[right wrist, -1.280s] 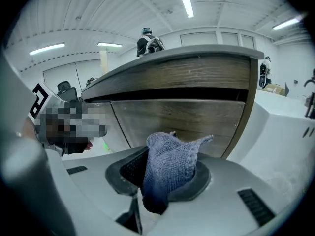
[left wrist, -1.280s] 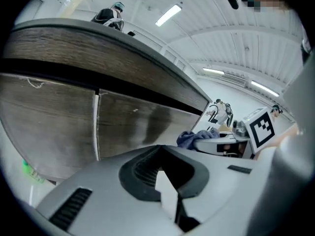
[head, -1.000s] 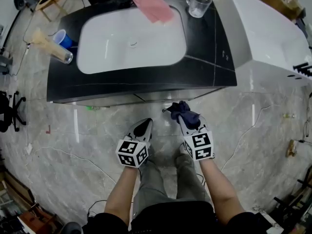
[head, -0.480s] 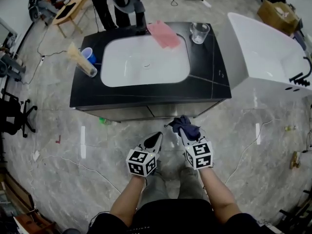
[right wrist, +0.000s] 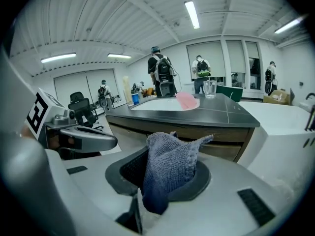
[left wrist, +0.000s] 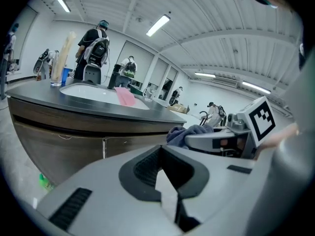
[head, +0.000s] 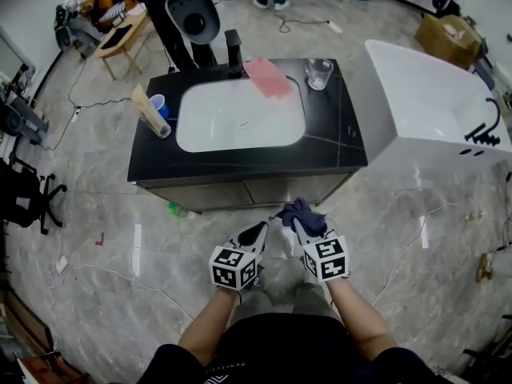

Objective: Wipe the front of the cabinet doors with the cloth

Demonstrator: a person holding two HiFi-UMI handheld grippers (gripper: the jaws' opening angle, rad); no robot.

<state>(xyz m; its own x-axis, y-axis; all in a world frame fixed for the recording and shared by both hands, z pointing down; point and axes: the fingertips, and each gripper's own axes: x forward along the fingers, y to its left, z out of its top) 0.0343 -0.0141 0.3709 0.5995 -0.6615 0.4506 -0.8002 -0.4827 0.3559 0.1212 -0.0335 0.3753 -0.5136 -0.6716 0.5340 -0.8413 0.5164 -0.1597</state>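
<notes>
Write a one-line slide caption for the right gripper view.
Right gripper clamps a blue-grey cloth, facing the dark-topped cabinet.

we see the cloth [head: 308,209] dusky blue-grey. the left claw [head: 260,230] and right claw [head: 296,222] are pale grey, with cubes chequered black and white. the worktop [head: 336,134] is black with thin pale veins, its basin [head: 240,118] white, the rag [head: 269,77] pink, the cup [head: 160,105] blue, the cabinet doors [head: 240,192] brown, the floor [head: 120,238] grey marble.
</notes>
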